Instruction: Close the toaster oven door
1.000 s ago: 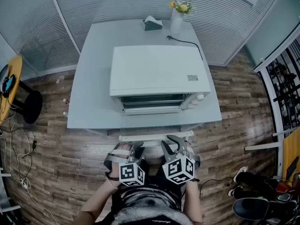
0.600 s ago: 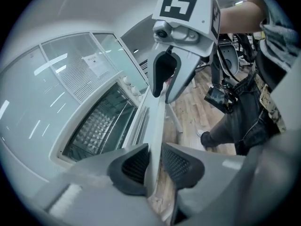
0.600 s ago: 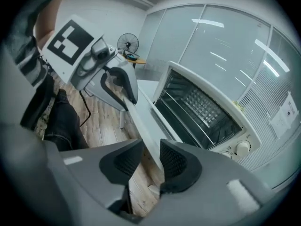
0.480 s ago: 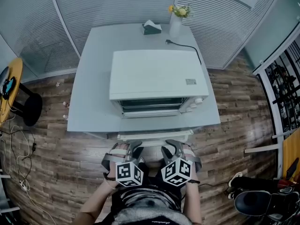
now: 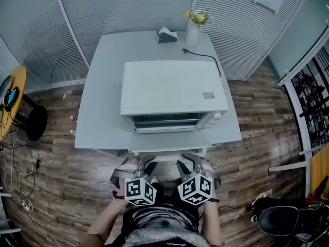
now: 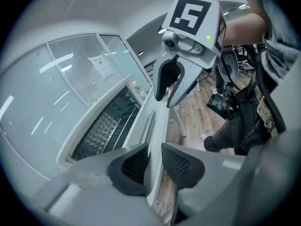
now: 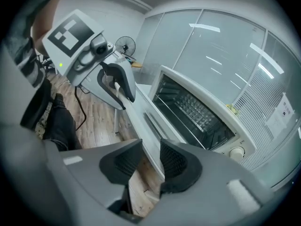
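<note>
Oven (image 5: 174,89) stands on the table (image 5: 100,117). Its door (image 5: 169,141) is hinged down in front of the oven and lies near level, reaching out past the table's front edge toward the person. The cavity is open: rack (image 7: 197,108) visible inside the oven, knob (image 7: 236,151) on the oven's front beside the opening. Left gripper (image 6: 154,160) is at the door's free edge, toward the oven's left side in the head view. Its pads are clenched on that edge, which fills the gap between them. Right gripper (image 7: 150,160) sits on the same edge toward the oven's right. Its jaws have just been opening and stand released — the door's rim lies between them against one pad, with floorboards showing through the rest of the gap. Behind the oven stand a vase (image 5: 193,27) of flowers and a small box (image 5: 167,35), and a cord (image 5: 204,51) trails near the oven's back right corner.
</note>
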